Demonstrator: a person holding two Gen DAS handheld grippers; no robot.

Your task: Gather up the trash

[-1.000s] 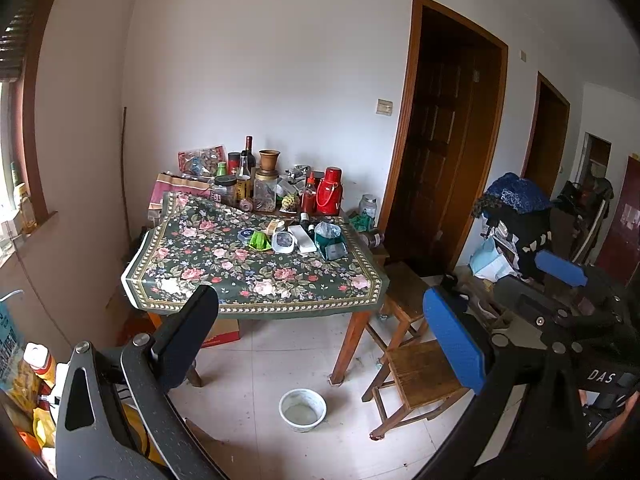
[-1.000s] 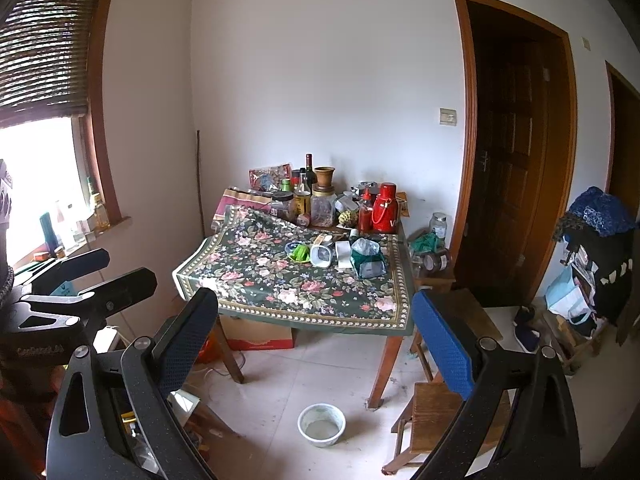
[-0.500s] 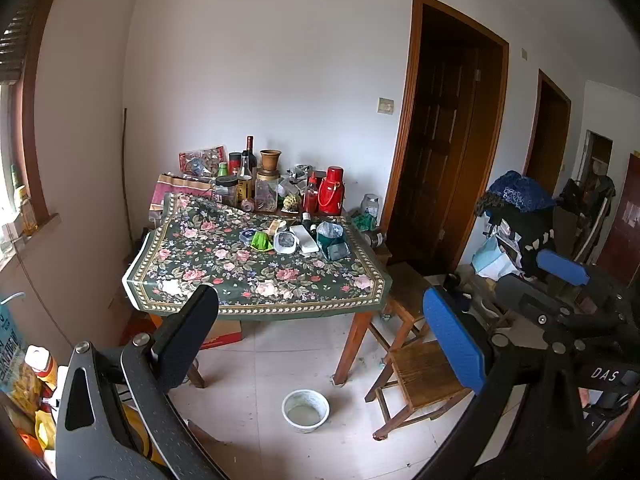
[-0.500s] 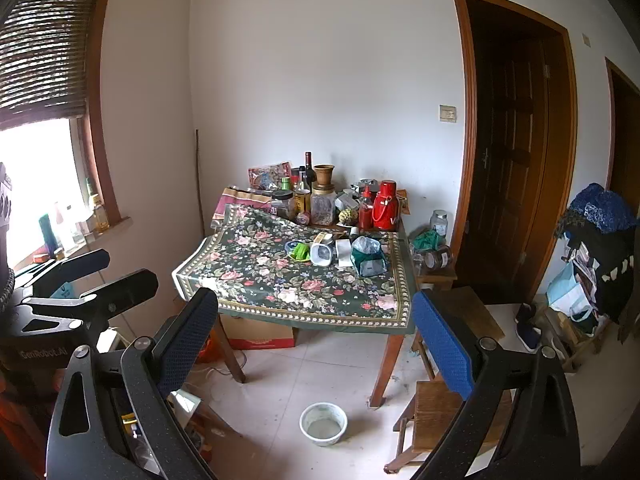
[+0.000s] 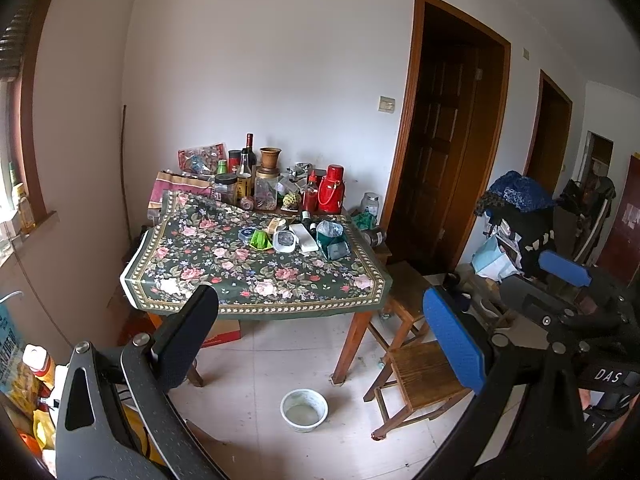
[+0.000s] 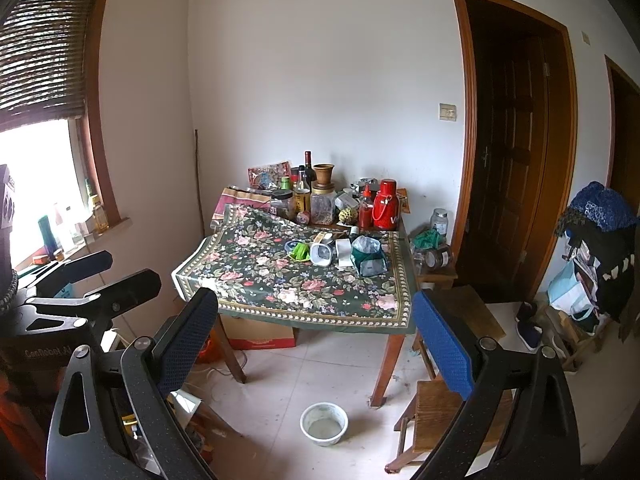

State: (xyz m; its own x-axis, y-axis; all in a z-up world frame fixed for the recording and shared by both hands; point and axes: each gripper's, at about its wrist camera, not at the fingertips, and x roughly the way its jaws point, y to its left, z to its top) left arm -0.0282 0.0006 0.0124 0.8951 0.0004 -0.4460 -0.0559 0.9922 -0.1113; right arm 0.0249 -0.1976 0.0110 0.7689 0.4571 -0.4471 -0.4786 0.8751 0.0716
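Both tools are up at chest level, well back from the tabletop (image 5: 256, 276), likely just an approach stance before any pick. Left tool (image 5: 320, 332) is spread wide with nothing between its pads; right tool (image 6: 316, 336) is the same, wide and empty. In the right view the left tool shows off to the left, also spread. In the left view the right tool shows off to the right, fingers apart. Trash is not picked yet, my read is the task is at the start. Likely trash sits straight ahead of both tools, on the far part of the flowered cloth (image 6: 280, 280): a crumpled green wrapper (image 5: 260, 239), a clear tub (image 5: 285, 240) just right of it, a flat white box (image 5: 303, 237), then a teal bag (image 5: 332, 238) standing open with a silvery lining, looks light and crushable. Which of these counts as trash I cannot tell for sure. Behind them, against the wall, are bottles, jars and a red flask (image 5: 331, 194), probably kept items parked out of the way. Below and ahead of the tools a white bowl (image 6: 323, 424) sits on the floor near the table leg. A wooden stool (image 5: 420, 376) is low to the right of the left tool. No bin is clearly visible.
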